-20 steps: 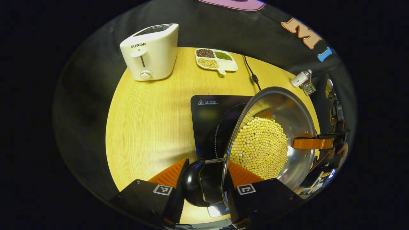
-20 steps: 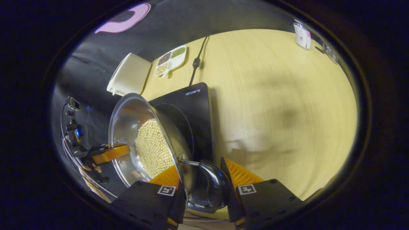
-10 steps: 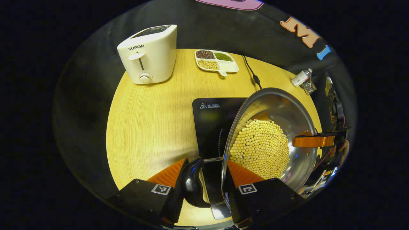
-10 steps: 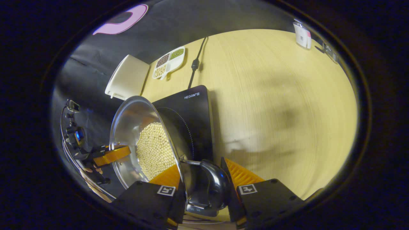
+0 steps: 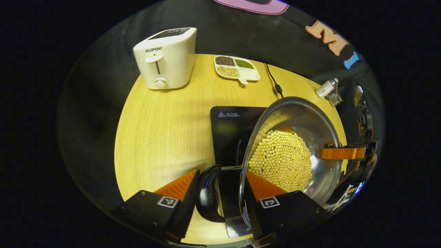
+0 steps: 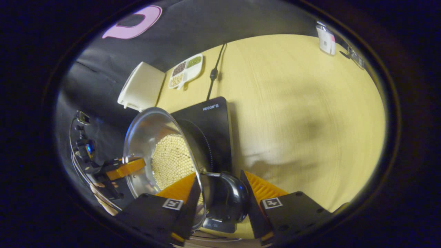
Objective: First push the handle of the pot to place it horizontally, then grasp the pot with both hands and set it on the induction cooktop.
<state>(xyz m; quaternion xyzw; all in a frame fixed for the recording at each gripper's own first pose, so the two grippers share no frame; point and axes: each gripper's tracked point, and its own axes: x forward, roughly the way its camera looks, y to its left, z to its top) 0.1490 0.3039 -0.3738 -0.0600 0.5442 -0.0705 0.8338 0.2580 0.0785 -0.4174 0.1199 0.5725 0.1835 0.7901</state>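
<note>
The steel pot (image 5: 293,151), loaded with soybeans (image 5: 280,162), is carried between both tools above the black induction cooktop (image 5: 229,134); over the last second the cooktop has slid slightly away from the pot in the left gripper view and its front edge has come into view below the handle, so the pot appears to be travelling over the plate, not yet set down. The left tool (image 5: 220,193) has its fingers closed around the black side handle (image 5: 206,198) and the rim, gripping them. The right tool (image 6: 218,196) grips the opposite handle (image 6: 231,199) likewise. Judgement: the carry is under way; lowering remains. The round wooden worktop (image 5: 162,131) also carries a white toaster (image 5: 165,58), a divided dish of beans (image 5: 236,67) and the power cord (image 5: 274,82); black cloth walls the booth
</note>
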